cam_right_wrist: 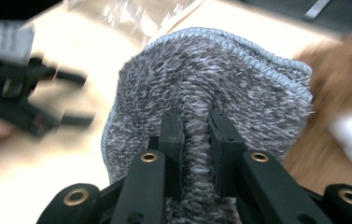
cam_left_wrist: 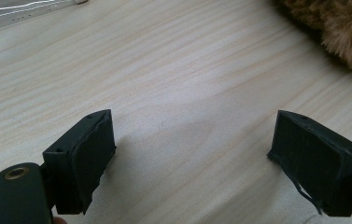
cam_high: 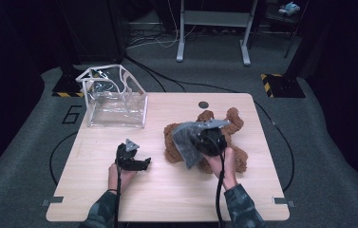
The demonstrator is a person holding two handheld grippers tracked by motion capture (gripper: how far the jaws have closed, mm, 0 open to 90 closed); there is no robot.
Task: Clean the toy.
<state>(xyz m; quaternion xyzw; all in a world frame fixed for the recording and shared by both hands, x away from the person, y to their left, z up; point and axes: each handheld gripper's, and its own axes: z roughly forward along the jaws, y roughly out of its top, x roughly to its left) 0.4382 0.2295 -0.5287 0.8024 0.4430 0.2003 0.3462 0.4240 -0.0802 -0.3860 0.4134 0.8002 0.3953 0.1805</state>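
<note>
A grey fuzzy cloth (cam_high: 186,141) hangs above the table, pinched in a fold by my right gripper (cam_high: 204,142). In the right gripper view the two black jaws are shut on the grey cloth (cam_right_wrist: 211,88) at my right gripper (cam_right_wrist: 196,135). A brown plush toy (cam_high: 172,142) lies on the table beneath and behind the cloth, partly hidden by it. My left gripper (cam_high: 144,164) rests low on the table at the left, jaws wide apart. The left gripper (cam_left_wrist: 192,149) has only bare wood between its pads, with brown plush (cam_left_wrist: 346,28) at the far right.
A clear plastic bag with white trim (cam_high: 115,97) stands open at the table's back left. A small dark hole (cam_high: 203,105) sits near the wooden table's (cam_high: 167,199) far edge. Cables and a metal stand (cam_high: 214,28) are on the floor beyond.
</note>
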